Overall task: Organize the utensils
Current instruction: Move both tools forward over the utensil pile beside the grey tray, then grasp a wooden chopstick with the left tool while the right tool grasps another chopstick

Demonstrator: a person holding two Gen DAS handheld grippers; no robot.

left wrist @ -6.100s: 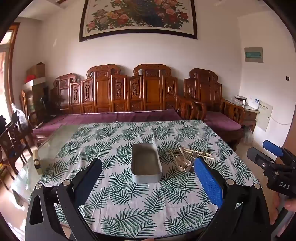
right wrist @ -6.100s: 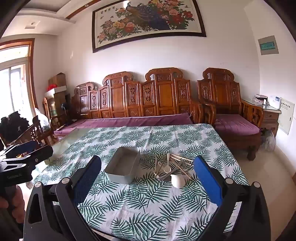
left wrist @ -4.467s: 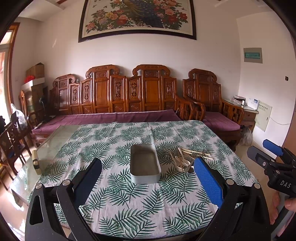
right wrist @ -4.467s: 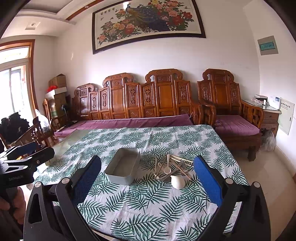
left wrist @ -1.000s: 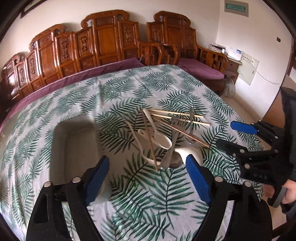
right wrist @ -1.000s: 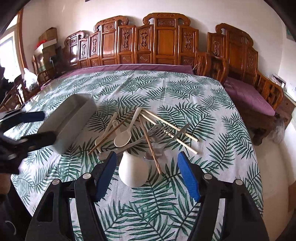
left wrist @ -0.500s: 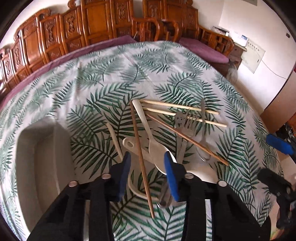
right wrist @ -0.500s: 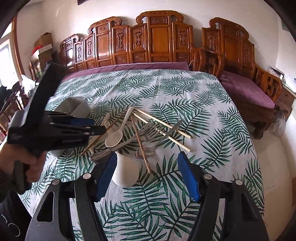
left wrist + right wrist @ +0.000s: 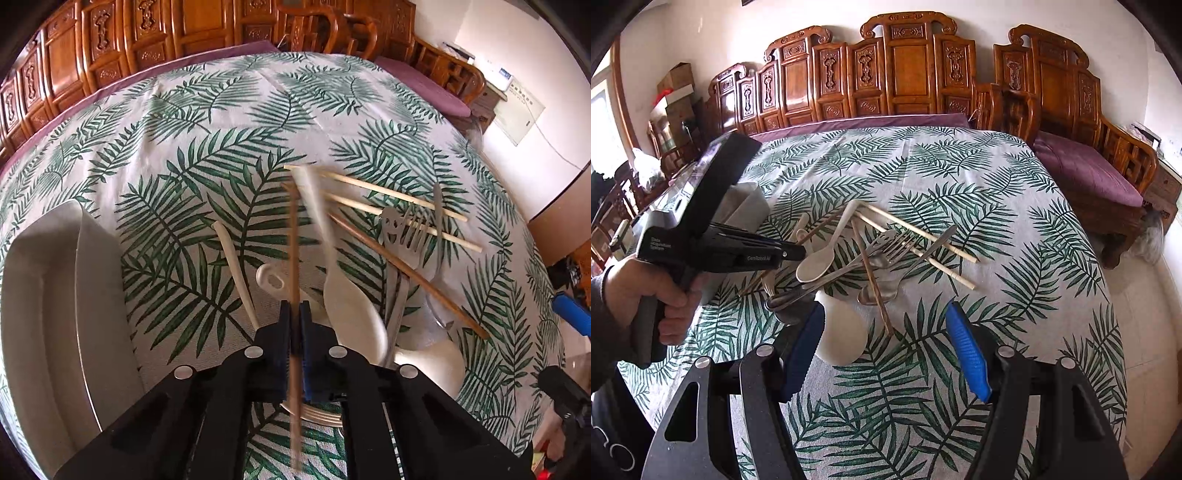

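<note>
A carved wooden sofa with purple cushions [image 9: 1082, 166] backs a desk [image 9: 258, 110] under a palm-leaf cloth. The grey metal tray [image 9: 48, 295] on the desk looks empty as far as it shows, so the sorting has, by my judgement, barely begun. Just right of the tray nearly the whole heap waits: pale chopsticks [image 9: 373, 188], a steel fork [image 9: 402, 240], cream plastic spoons [image 9: 351, 306], another brown chopstick [image 9: 406, 273] and a white cup [image 9: 840, 338]. The left claw [image 9: 295, 325] is pressed together, pinching one dark brown chopstick [image 9: 293, 240] partway along its length; the stick runs straight out ahead of the claw, between the tray and the heap. The right claw [image 9: 890, 350] hangs spread and empty on the near side of the heap, the cup just beside its left finger.
</note>
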